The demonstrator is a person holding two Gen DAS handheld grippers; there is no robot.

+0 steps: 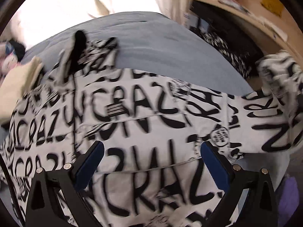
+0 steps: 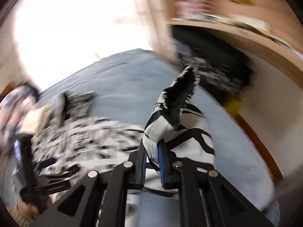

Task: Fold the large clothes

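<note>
A large white garment [image 1: 144, 113] printed with black "CRAZY" lettering lies spread on a blue-grey bed sheet [image 1: 161, 43]. My left gripper [image 1: 151, 160] hovers over its middle, jaws wide open, with only flat cloth below the blue pads [image 1: 89, 162]. One sleeve with a black cuff [image 1: 79, 39] lies at the far left. In the right wrist view my right gripper [image 2: 152, 151] is shut on the other sleeve [image 2: 170, 124], whose black cuff [image 2: 181, 94] stands up beyond the jaws. The rest of the garment [image 2: 90, 134] is blurred at the left, beside the left gripper's body [image 2: 26, 157] and a hand [image 2: 24, 210].
A wooden shelf unit [image 1: 246, 15] stands at the right with pink items on top and dark patterned cloth [image 1: 223, 49] beneath. A cream cloth [image 1: 19, 79] and soft toys [image 1: 7, 60] lie at the bed's left. A bright window [image 2: 75, 28] is behind the bed.
</note>
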